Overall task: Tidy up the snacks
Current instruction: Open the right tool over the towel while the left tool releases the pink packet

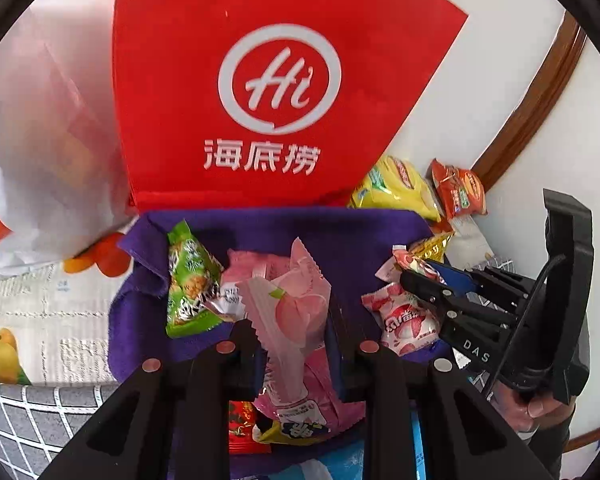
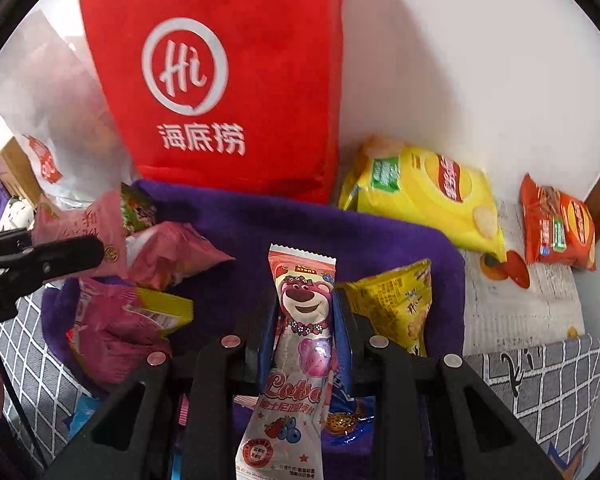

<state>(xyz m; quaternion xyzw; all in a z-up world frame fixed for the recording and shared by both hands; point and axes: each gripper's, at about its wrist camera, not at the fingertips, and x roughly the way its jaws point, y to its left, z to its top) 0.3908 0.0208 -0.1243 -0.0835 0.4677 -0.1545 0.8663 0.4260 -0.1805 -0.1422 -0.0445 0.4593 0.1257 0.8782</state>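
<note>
My left gripper [image 1: 296,332] is shut on a pale pink peach snack packet [image 1: 288,312], held above a purple cloth [image 1: 340,232] strewn with snacks. My right gripper [image 2: 306,320] is shut on a Lotso bear snack packet [image 2: 300,340], also over the purple cloth [image 2: 300,216]. The right gripper also shows at the right of the left wrist view [image 1: 428,284], and the left gripper at the left of the right wrist view [image 2: 60,256]. A green packet [image 1: 188,284] and a strawberry packet [image 1: 408,320] lie on the cloth.
A red bag with a white logo [image 1: 260,80] stands behind the cloth against a white wall. A yellow chip bag [image 2: 424,192] and an orange packet [image 2: 556,224] lie to the right. A white plastic bag [image 1: 40,140] sits left. Grey grid fabric [image 2: 540,392] borders the front.
</note>
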